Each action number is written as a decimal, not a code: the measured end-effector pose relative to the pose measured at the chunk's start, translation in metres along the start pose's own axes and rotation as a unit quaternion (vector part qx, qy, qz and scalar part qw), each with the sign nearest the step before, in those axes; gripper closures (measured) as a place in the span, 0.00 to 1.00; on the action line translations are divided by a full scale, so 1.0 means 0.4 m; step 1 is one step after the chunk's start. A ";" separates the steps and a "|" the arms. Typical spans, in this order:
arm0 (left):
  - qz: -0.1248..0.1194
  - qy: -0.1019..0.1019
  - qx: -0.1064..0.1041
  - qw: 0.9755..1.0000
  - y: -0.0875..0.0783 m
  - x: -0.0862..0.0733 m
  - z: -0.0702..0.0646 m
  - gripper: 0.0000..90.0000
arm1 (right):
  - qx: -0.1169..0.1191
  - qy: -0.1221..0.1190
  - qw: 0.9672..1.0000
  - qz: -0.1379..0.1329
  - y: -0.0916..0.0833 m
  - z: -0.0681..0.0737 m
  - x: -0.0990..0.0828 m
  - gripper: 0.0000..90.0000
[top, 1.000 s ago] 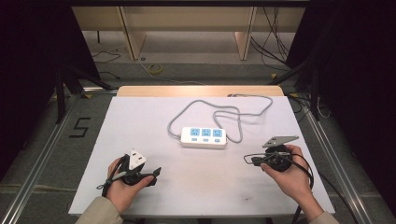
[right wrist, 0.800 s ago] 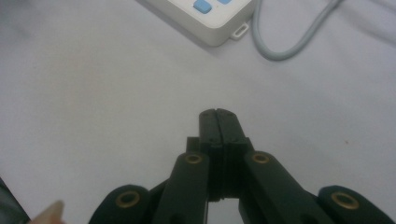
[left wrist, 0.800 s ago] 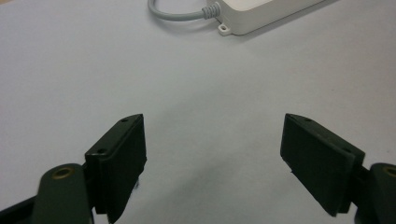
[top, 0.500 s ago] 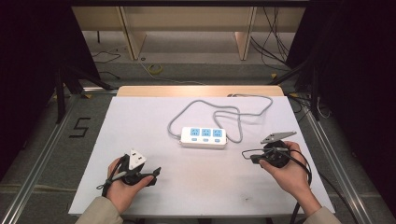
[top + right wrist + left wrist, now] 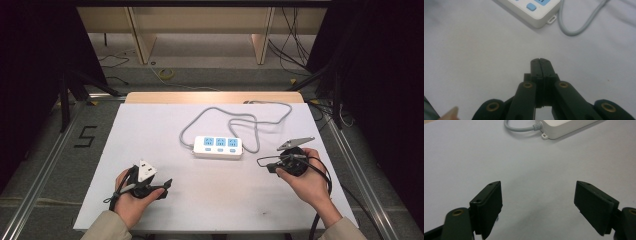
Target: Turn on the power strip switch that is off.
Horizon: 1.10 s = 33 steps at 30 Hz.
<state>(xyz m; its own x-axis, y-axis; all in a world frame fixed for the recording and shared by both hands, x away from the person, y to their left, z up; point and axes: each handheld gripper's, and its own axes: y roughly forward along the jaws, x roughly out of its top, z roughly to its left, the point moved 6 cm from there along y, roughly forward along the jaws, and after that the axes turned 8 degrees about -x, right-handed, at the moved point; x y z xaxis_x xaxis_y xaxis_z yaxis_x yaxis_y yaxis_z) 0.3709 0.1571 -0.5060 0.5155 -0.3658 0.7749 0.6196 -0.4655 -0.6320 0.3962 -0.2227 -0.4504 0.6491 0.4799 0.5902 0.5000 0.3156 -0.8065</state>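
A white power strip with three blue sockets lies in the middle of the white table, its grey cable looping behind it. My left gripper rests near the front left, held in a hand, with its jaws pointing right. Its jaws stand wide open over bare table, with the strip's corner far ahead. To the right of the strip, my right gripper points left toward it. Its jaws are pressed together on nothing, a short way from the strip's end and cable.
Beyond the table's wooden far edge lies a floor with loose cables and a wooden frame. Metal rails run along both sides of the table. Dark curtains close in left and right.
The right gripper has edged slightly away from the front edge, toward the strip's right end, jaws still shut. The left gripper has stayed where it was.
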 end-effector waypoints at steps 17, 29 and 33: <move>-0.003 0.005 0.002 1.000 0.000 0.003 -0.002 0.26 | -0.006 -0.006 1.000 0.016 -0.004 -0.008 0.027 1.00; -0.004 0.003 0.003 1.000 0.001 0.002 -0.003 0.26 | -0.007 -0.015 1.000 0.025 0.000 -0.005 0.052 1.00; -0.004 0.004 0.003 1.000 0.001 0.003 -0.003 0.26 | -0.006 -0.016 0.999 0.028 0.001 -0.005 0.060 1.00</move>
<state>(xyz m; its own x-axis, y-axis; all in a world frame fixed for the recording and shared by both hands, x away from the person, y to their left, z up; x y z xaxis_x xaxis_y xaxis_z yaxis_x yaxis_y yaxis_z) 0.3710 0.1556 -0.5054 0.5061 -0.3678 0.7801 0.6279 -0.4630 -0.6257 0.4133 -0.2127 -0.4366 0.6577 0.5223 0.5428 0.4709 0.2773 -0.8375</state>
